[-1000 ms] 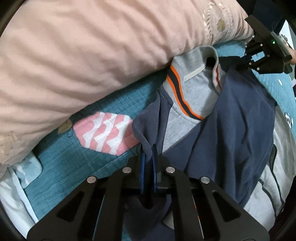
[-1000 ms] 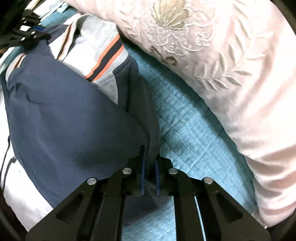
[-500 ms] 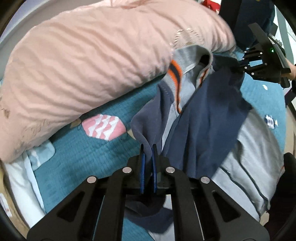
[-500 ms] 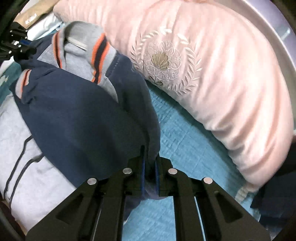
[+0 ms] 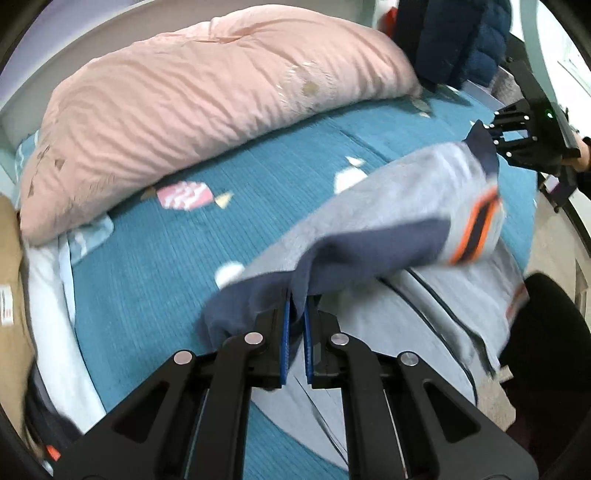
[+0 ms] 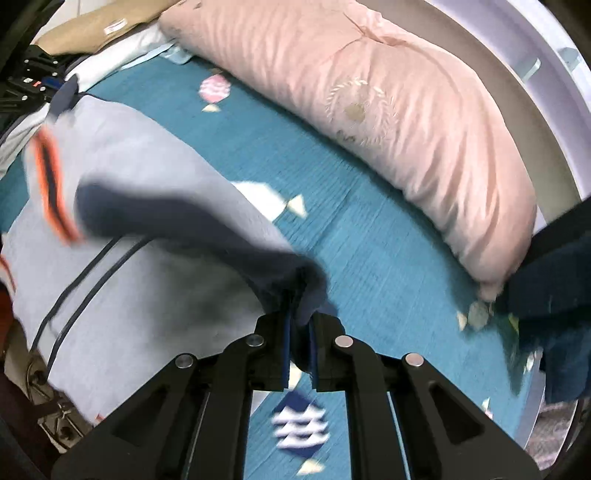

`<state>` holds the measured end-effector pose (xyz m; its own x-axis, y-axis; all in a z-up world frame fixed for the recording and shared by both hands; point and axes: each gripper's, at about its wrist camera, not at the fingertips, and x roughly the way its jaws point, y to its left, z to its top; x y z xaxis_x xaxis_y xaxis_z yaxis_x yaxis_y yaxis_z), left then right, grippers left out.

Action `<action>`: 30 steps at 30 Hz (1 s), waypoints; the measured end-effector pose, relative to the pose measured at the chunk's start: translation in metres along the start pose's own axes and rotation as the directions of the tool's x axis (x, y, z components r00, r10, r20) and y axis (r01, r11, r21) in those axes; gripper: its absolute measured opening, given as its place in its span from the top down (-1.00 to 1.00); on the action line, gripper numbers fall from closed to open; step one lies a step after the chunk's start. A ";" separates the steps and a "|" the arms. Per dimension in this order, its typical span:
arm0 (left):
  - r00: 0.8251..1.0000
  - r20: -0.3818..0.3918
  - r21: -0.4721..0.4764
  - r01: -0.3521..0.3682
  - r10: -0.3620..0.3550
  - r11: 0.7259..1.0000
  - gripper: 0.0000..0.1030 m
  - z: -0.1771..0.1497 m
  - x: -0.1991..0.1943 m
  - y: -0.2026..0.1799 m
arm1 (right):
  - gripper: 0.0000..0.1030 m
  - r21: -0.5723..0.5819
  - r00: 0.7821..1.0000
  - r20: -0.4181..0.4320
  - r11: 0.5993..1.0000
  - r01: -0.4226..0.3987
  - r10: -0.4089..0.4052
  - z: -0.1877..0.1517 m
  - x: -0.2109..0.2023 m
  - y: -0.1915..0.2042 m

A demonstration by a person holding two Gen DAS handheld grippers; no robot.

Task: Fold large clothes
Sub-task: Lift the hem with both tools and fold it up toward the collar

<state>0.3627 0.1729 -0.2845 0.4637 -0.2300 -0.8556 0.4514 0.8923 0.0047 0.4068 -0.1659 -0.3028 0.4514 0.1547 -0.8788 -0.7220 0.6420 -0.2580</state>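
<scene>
A grey and navy jacket [image 5: 388, 229] with orange-striped collar trim hangs stretched between my two grippers above the teal bedspread [image 5: 155, 266]. My left gripper [image 5: 297, 321] is shut on a navy corner of it. In the right wrist view my right gripper [image 6: 299, 325] is shut on the other navy corner of the jacket [image 6: 147, 177]. The rest of the jacket lies on the bed below, grey with dark piping lines. Each gripper shows in the other's view: the right gripper [image 5: 495, 138] at far right, the left gripper [image 6: 55, 94] at far left.
A long pink quilt roll [image 5: 192, 96] lies along the far side of the bed. Dark blue clothing [image 5: 461, 40] hangs beyond its end. A tan cushion [image 6: 99, 26] and white bedding sit at one bed end. A person's hand [image 5: 583, 151] holds the right tool.
Both grippers lifted and pulled back from the pink quilt, carrying the jacket's top edge up and over toward its lower part. The collar now hangs folded in the air.
</scene>
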 end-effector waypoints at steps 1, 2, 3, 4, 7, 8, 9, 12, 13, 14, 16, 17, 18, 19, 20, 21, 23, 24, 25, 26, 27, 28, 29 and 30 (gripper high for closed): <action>1.000 -0.004 0.004 0.005 -0.005 1.000 0.88 -0.012 -0.004 -0.009 | 0.88 -0.001 1.000 -0.009 1.000 -0.014 0.014 -0.007 -0.003 0.007; 1.000 -0.011 0.003 0.014 -0.014 1.000 0.88 -0.022 -0.008 -0.016 | 0.88 0.000 1.000 -0.014 1.000 -0.020 0.020 -0.018 -0.007 0.017; 1.000 -0.016 0.000 0.018 -0.018 1.000 0.88 -0.035 -0.011 -0.025 | 0.88 0.000 0.999 -0.023 1.000 -0.028 0.028 -0.024 -0.004 0.019; 0.999 -0.024 -0.004 0.025 -0.025 1.000 0.88 -0.043 -0.011 -0.030 | 0.89 -0.001 0.999 -0.030 0.999 -0.035 0.035 -0.031 -0.013 0.031; 0.998 -0.052 -0.004 0.039 -0.040 0.999 0.88 -0.069 -0.013 -0.049 | 0.89 0.003 0.997 -0.048 0.998 -0.063 0.064 -0.054 -0.024 0.055; 0.998 -0.061 0.002 0.033 -0.033 0.999 0.88 -0.076 -0.013 -0.055 | 0.89 0.001 0.996 -0.053 0.998 -0.066 0.066 -0.061 -0.026 0.065; 0.997 -0.070 0.010 0.026 -0.025 1.000 0.88 -0.082 -0.013 -0.060 | 0.89 -0.003 0.995 -0.067 0.997 -0.071 0.070 -0.067 -0.025 0.071; 0.997 -0.072 -0.018 0.026 -0.028 0.999 0.93 -0.104 -0.018 -0.070 | 0.89 -0.021 0.995 -0.075 0.997 -0.071 0.070 -0.079 -0.029 0.088; 0.997 -0.071 -0.025 0.027 -0.028 0.999 0.93 -0.109 -0.021 -0.071 | 0.89 -0.014 0.995 -0.072 0.997 -0.072 0.071 -0.083 -0.030 0.092; 0.998 -0.067 -0.025 0.018 -0.020 1.000 0.93 -0.113 -0.024 -0.074 | 0.89 -0.007 0.995 -0.067 0.997 -0.076 0.075 -0.086 -0.033 0.096; 0.998 -0.058 -0.030 0.023 -0.024 0.999 0.93 -0.121 -0.029 -0.080 | 0.89 0.005 0.995 -0.062 0.997 -0.077 0.077 -0.090 -0.036 0.100; 0.998 -0.059 -0.038 0.018 -0.021 0.999 0.93 -0.124 -0.028 -0.082 | 0.89 0.010 0.995 -0.064 0.997 -0.074 0.074 -0.092 -0.037 0.102; 0.998 -0.059 -0.041 0.016 -0.019 0.999 0.93 -0.124 -0.027 -0.082 | 0.89 0.012 0.995 -0.066 0.997 -0.079 0.079 -0.093 -0.037 0.103; 0.998 -0.056 -0.044 0.011 -0.014 0.999 0.93 -0.125 -0.025 -0.083 | 0.89 0.012 0.995 -0.065 0.997 -0.077 0.077 -0.095 -0.037 0.105; 0.998 -0.056 -0.045 0.009 -0.012 0.999 0.92 -0.126 -0.024 -0.083 | 0.89 0.016 0.995 -0.073 0.997 -0.074 0.075 -0.097 -0.034 0.107; 0.998 -0.065 -0.045 0.016 -0.019 0.999 0.92 -0.126 -0.022 -0.083 | 0.89 0.020 0.995 -0.076 0.997 -0.070 0.071 -0.099 -0.032 0.107; 0.996 -0.093 -0.038 0.012 -0.016 0.999 0.92 -0.128 -0.013 -0.083 | 0.89 0.035 0.994 -0.079 0.997 -0.068 0.070 -0.100 -0.030 0.107; 0.994 -0.104 -0.037 0.014 -0.018 0.999 0.91 -0.128 -0.010 -0.083 | 0.89 0.045 0.994 -0.075 0.996 -0.072 0.075 -0.099 -0.030 0.106; 0.993 -0.115 -0.043 0.015 -0.020 0.999 0.91 -0.129 -0.007 -0.082 | 0.89 0.050 0.995 -0.072 0.996 -0.070 0.074 -0.100 -0.030 0.107; 0.994 -0.109 -0.032 -0.002 -0.001 0.999 0.91 -0.129 -0.005 -0.083 | 0.89 0.053 0.994 -0.075 0.996 -0.075 0.079 -0.101 -0.030 0.107; 0.995 -0.100 -0.022 -0.008 0.005 1.000 0.89 -0.129 -0.005 -0.084 | 0.89 0.056 0.994 -0.077 0.995 -0.077 0.081 -0.101 -0.029 0.107; 0.995 -0.101 -0.017 -0.009 0.007 1.000 0.79 -0.128 -0.002 -0.086 | 0.89 0.054 0.994 -0.075 0.996 -0.073 0.077 -0.101 -0.029 0.108; 0.994 -0.105 -0.013 -0.008 0.007 1.000 0.70 -0.128 0.001 -0.087 | 0.89 0.054 0.994 -0.074 0.996 -0.072 0.075 -0.101 -0.029 0.108; 0.994 -0.110 0.002 -0.014 0.014 1.000 0.67 -0.128 0.005 -0.090 | 0.89 0.061 0.994 -0.075 0.995 -0.076 0.080 -0.102 -0.028 0.108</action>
<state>0.2266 0.1411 -0.3553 0.3831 -0.1731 -0.9074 0.4462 0.8948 0.0177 0.2629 -0.1773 -0.3465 0.3517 0.1490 -0.9242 -0.7207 0.6732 -0.1658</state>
